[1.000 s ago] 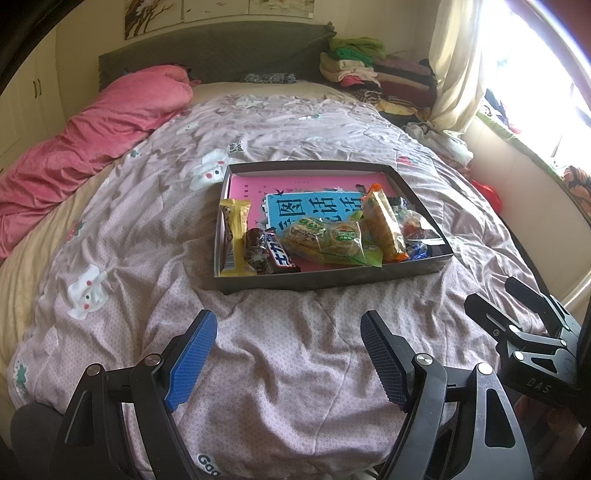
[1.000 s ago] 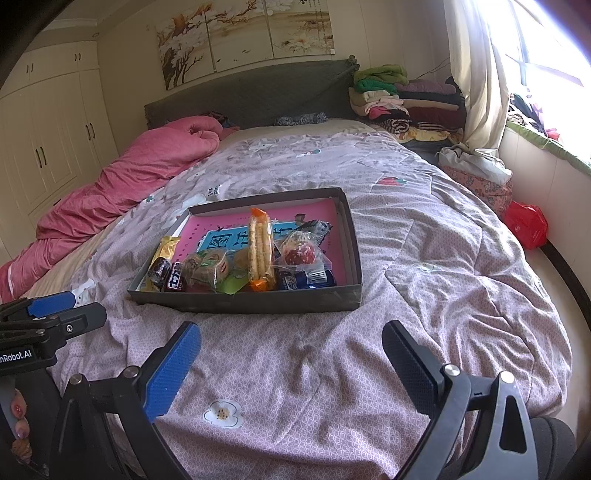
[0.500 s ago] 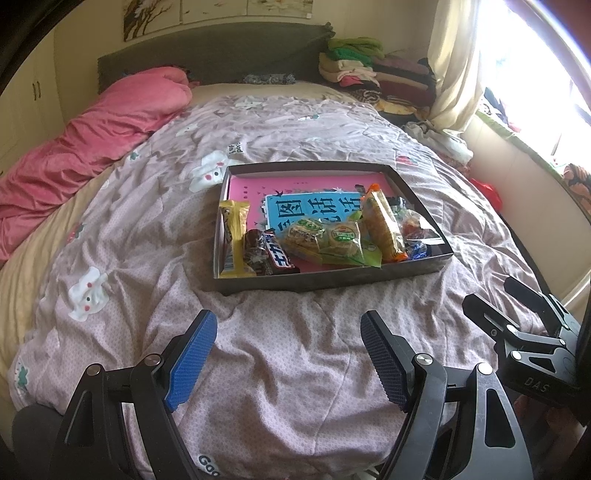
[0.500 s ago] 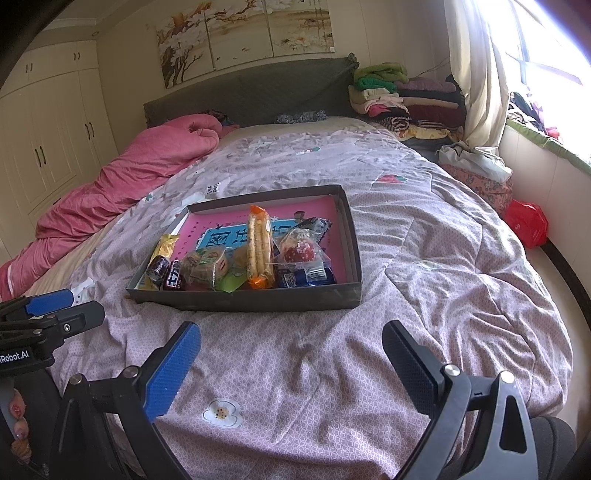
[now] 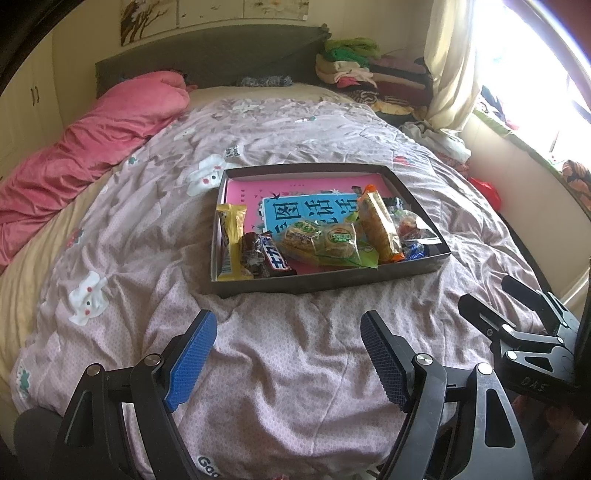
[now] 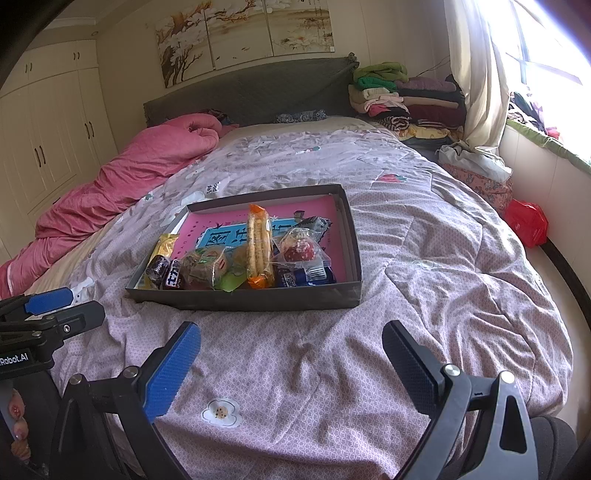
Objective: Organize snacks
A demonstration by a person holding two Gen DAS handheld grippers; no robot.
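Loosely heaped snacks in dark tray; left gripper, right gripper agape, empty.

Premises: a bedroom in a lived-in home. A wide bed fills the room, covered by a lilac patterned quilt, with a crumpled pink duvet along its left side. A dark padded headboard stands at the far end beneath a three-panel flower painting. Built-in cream wardrobes line the left wall. Folded clothes are stacked far right beside a curtain and bright window.
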